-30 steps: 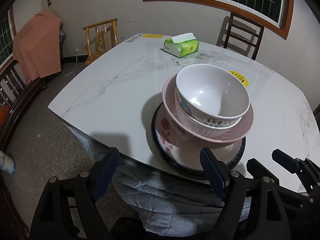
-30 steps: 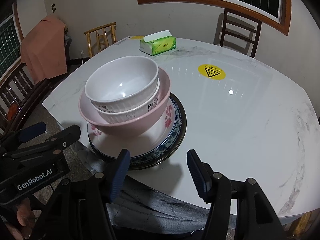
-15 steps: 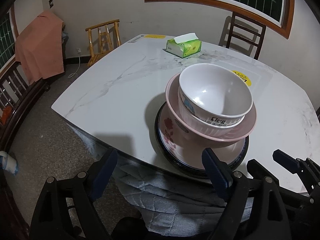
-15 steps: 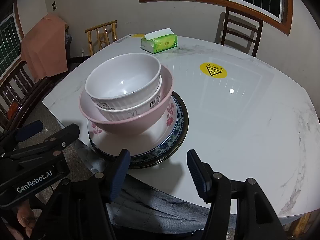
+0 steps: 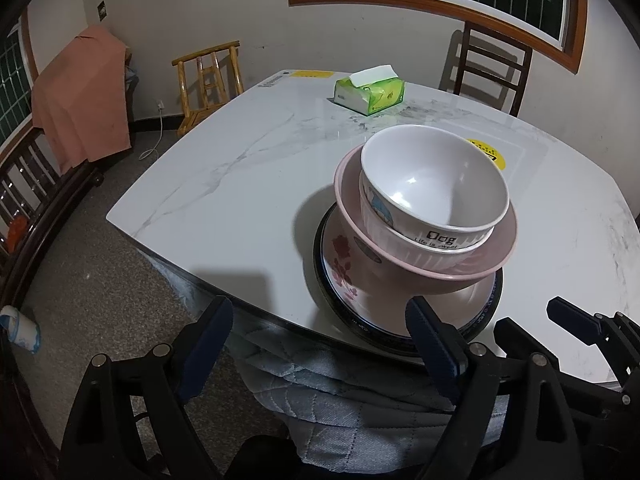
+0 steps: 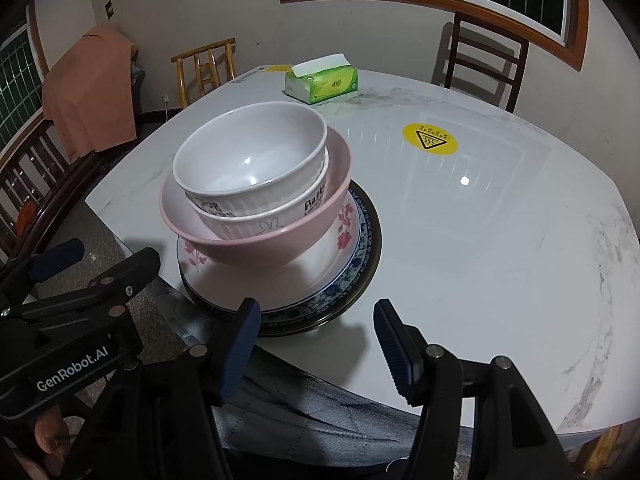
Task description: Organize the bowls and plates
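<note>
A stack of dishes stands near the table's front edge. On top, a white bowl point(image 5: 434, 184) point(image 6: 248, 160) nests in a ribbed white bowl point(image 6: 280, 216). Both sit in a wide pink bowl point(image 5: 400, 276) point(image 6: 256, 248). Under that lie a flowered plate point(image 5: 340, 256) point(image 6: 344, 232) and a blue-patterned plate point(image 6: 360, 256) with a dark rim. My left gripper point(image 5: 318, 308) hovers open at the table edge, just left of the stack, holding nothing. My right gripper point(image 6: 316, 310) is open and empty in front of the stack's right side. Each gripper also shows in the other's view: left gripper point(image 6: 118, 250), right gripper point(image 5: 532, 320).
A green tissue box point(image 5: 370, 94) point(image 6: 322, 82) sits at the far side of the marble table point(image 5: 240, 184). A yellow warning sticker point(image 6: 430, 138) lies right of the stack. Wooden chairs point(image 5: 208, 80) stand around, one draped with an orange cloth point(image 5: 80, 96). A person's grey quilted lap point(image 5: 360, 408) is below the edge.
My left gripper's jaws have spread a little wider. The stack and the right gripper have not moved.
</note>
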